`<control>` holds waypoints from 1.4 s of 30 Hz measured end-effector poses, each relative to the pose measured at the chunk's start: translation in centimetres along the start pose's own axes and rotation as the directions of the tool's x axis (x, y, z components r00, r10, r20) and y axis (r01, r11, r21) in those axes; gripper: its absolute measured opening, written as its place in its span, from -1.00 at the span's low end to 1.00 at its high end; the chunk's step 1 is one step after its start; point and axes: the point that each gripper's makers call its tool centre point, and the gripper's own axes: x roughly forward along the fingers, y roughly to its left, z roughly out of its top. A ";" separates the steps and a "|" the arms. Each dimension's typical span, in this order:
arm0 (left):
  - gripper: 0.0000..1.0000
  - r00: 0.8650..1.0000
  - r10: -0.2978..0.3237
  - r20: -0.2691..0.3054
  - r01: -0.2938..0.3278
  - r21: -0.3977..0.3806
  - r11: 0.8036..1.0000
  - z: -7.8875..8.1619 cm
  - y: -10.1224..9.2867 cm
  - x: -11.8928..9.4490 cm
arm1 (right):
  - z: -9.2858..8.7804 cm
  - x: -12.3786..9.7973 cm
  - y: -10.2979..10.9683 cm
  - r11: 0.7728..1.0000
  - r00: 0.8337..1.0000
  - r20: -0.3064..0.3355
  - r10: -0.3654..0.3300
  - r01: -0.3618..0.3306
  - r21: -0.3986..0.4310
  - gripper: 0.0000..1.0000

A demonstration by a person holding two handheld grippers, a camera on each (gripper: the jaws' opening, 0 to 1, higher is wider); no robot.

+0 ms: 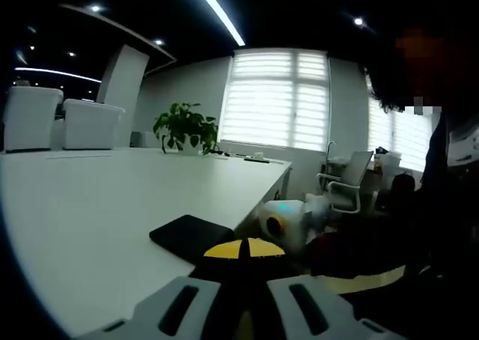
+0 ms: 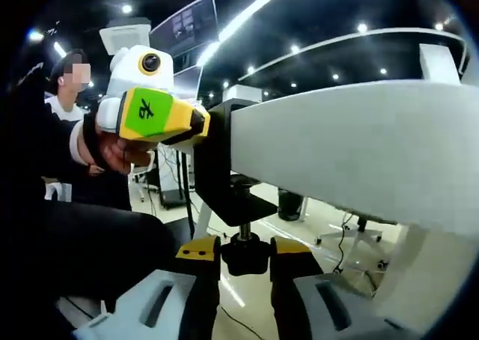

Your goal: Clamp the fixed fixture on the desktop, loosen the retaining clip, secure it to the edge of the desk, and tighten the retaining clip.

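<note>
Right tool (image 2: 245,259) holds the clamp's knob (image 2: 244,255); left tool (image 2: 196,124), green label unreadable, grips the clamp (image 2: 217,177) on the tabletop (image 2: 359,145) edge.

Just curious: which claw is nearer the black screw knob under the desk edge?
Right. The right claw has its jaws either side of the black screw knob below the clamp. The left claw holds the clamp's top, at the desk edge, above the knob.

Open floor under the desk (image 2: 352,153); black clamp (image 2: 224,183) and left claw (image 2: 198,123) at its edge.
</note>
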 end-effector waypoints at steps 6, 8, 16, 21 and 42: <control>-0.99 1.000 0.001 0.018 -0.001 -0.010 1.000 0.1 0.0 0.0 | -0.7 -1.5 -1.5 0.952 0.952 -0.027 -0.306 0.307 0.012 -0.07; -0.99 1.000 0.000 0.021 0.000 -0.011 1.000 0.1 0.0 0.0 | -1.7 -1.7 -1.5 0.912 0.910 -0.062 -0.411 0.410 -0.034 -0.11; -0.99 0.999 -0.010 0.038 0.011 -0.019 1.000 0.2 0.0 0.0 | -1.7 -1.8 -1.0 0.760 0.760 -0.082 -0.645 0.649 0.040 0.03; -0.99 0.999 -0.015 0.041 0.016 -0.023 1.000 0.3 0.0 0.0 | -1.4 -1.4 -2.0 0.709 0.716 -0.091 -0.692 0.698 0.098 0.04; -0.99 0.999 -0.015 0.046 0.017 -0.023 1.000 0.3 0.1 0.1 | -1.7 0.8 -2.6 0.738 0.745 -0.111 -0.658 0.667 0.105 -0.50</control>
